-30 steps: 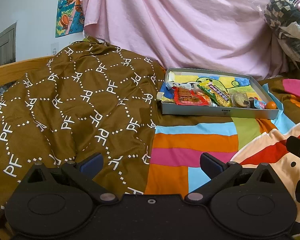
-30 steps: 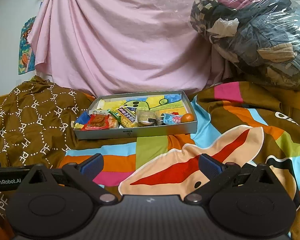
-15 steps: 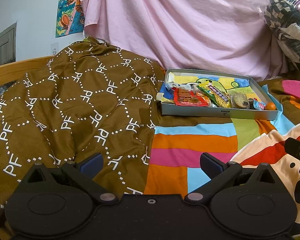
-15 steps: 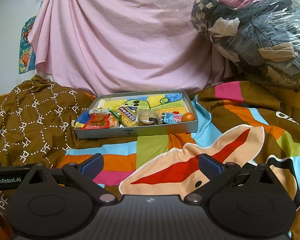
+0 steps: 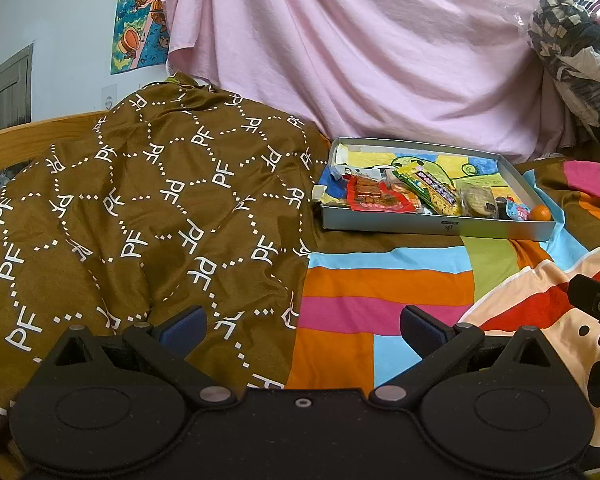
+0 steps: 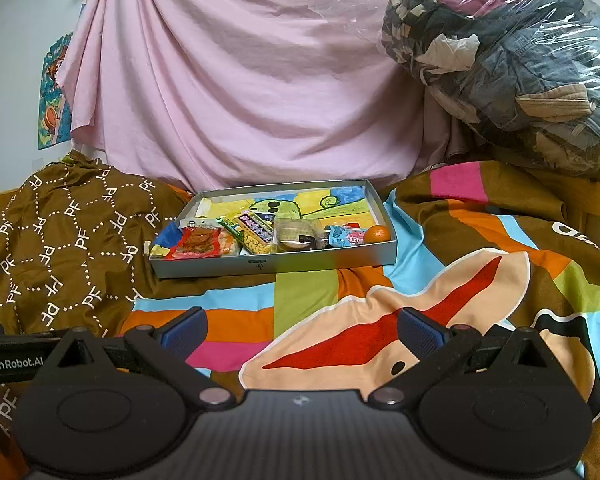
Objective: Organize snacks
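Note:
A shallow grey tray point(image 5: 384, 226) point(image 6: 228, 266) lies on the bed with snacks lined along its near wall. From left to right in it are a red packet point(image 5: 374, 200) point(image 6: 198, 243), a yellow-green packet point(image 5: 430, 188) point(image 6: 252, 232), a brown biscuit pack point(image 5: 476, 200) point(image 6: 294, 234), a blue and pink sweet point(image 5: 516, 212) point(image 6: 342, 236) and a small orange point(image 5: 540, 213) point(image 6: 377, 233). My left gripper point(image 5: 302, 322) stands open well short of the tray, over the bedding. My right gripper point(image 6: 302, 326) is open too, nothing between its fingers.
A brown patterned duvet point(image 5: 140, 208) is heaped left of the tray. Striped cartoon bedding point(image 6: 380, 340) covers the near bed. A pink sheet point(image 6: 240, 80) hangs behind, and a plastic bag of clothes point(image 6: 520, 60) sits at the back right. The other gripper's edge point(image 5: 596, 308) shows at right.
Both views have crept slightly; the tray sits a touch farther right and higher in the right wrist view. Both grippers remain open and empty.

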Demonstrator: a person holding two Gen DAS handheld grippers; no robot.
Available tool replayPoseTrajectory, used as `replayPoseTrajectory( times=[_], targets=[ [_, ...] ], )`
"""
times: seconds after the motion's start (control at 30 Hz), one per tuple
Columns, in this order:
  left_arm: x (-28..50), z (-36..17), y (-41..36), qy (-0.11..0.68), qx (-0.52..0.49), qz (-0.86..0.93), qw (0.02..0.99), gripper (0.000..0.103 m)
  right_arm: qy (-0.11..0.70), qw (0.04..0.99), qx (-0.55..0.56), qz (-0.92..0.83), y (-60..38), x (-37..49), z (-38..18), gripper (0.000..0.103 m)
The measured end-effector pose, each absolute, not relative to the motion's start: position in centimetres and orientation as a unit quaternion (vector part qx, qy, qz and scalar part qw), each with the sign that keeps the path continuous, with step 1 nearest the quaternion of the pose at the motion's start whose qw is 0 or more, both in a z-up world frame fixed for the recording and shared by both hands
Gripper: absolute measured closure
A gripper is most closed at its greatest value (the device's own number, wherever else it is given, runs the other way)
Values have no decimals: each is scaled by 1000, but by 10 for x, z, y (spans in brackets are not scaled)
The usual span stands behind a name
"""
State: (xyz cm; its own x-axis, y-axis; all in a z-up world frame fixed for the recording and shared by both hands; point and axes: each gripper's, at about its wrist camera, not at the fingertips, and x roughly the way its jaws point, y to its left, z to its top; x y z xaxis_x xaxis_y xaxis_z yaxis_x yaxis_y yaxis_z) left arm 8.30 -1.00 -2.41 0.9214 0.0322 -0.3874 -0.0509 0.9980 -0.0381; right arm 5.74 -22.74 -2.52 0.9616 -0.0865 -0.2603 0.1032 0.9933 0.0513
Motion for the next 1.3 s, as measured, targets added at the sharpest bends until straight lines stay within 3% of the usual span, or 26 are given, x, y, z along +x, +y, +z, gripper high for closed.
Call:
replayPoseTrajectory(
  times=[1.3],
  targets=[
    [81,-23,-10,203,-29,51,977,1,136,989,31,-42,-226,58,-28,0]
  ],
)
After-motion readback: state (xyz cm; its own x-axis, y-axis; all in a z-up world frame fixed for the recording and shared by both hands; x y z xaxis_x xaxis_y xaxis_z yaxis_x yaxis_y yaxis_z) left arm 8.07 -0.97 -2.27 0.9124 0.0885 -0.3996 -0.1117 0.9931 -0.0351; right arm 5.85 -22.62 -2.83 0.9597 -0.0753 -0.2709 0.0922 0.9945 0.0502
